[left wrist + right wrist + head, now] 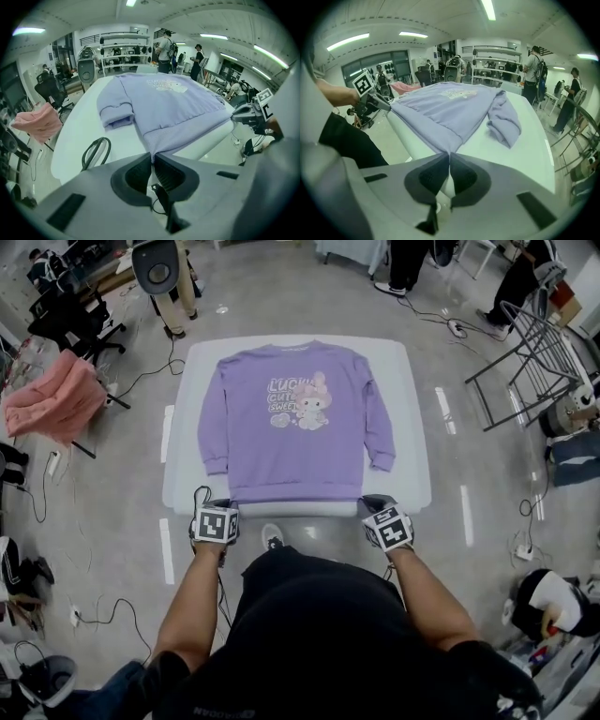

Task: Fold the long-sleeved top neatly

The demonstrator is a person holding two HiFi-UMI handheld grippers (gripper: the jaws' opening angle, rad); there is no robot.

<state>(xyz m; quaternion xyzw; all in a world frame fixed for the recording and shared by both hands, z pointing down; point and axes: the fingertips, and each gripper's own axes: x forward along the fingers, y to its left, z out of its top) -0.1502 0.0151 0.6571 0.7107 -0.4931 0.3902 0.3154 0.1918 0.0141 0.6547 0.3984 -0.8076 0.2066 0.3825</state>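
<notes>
Got lilac long-sleeved top [291,418] spread flat, print side up, on white table [417,474]. Collar toward table's far edge, ribbed hem along table's near edge. Sleeves run down both sides of the body, with cuffs resting on the table short of its near edge. Right cuff [506,124] slightly bunched and left cuff [115,117] rolled over itself.

Pinching hem's left corner with left gripper [152,156], right at table's near edge. Jaws clenched, tips nearly together. Only a thin fold of ribbed band caught between the pads. Rest of the cloth fans out from the tips across the table.

Pinching hem's right corner with right gripper [449,156], also at table's near edge. Same picture there: jaws clamped, hem corner wedged between the tips, cloth spreading away over the table. Hem stretched roughly straight between the two grips in head view.

Seeing black cable loop [96,151] lying on table near its near-left corner, just beside the left gripper and apart from the cloth.

Off the table: pink cloth [52,395] draped on a chair well out from table's left side, and metal rack [530,352] standing out from table's right side.
</notes>
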